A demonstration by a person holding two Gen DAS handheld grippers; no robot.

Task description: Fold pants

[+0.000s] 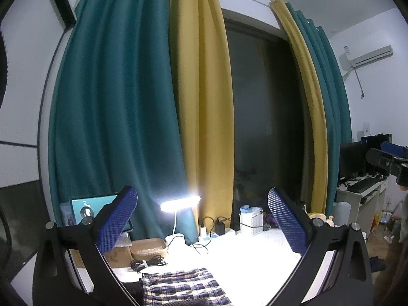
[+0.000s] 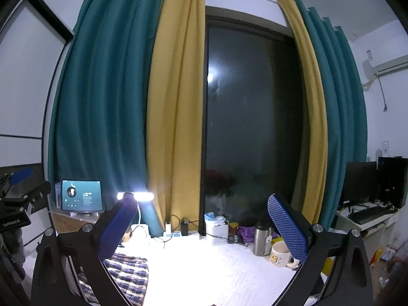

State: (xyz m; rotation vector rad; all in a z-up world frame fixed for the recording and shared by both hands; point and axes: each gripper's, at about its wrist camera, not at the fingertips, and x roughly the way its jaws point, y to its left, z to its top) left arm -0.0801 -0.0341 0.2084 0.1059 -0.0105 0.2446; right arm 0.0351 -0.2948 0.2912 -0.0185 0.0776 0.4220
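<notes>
Left gripper (image 1: 202, 220) and right gripper (image 2: 201, 225): jaws spread, empty. Plaid pants (image 1: 182, 287) lie at frame bottom. Glare on the white surface (image 2: 229, 275) may hide hems; the mug (image 2: 280, 256) could topple.

Both tools are up and level, looking straight ahead. The left hand-held gripper (image 1: 202, 219) has its two blue textured fingers (image 1: 116, 220) spread wide, nothing between them. The right hand-held gripper (image 2: 201, 225) matches it: blue fingers (image 2: 287, 229) splayed far apart, nothing held. Each shows up at the edge of the other's view, the right one poking in at the far right of the left camera, the left one at the far left of the right camera, so they sit side by side, well apart.
</notes>
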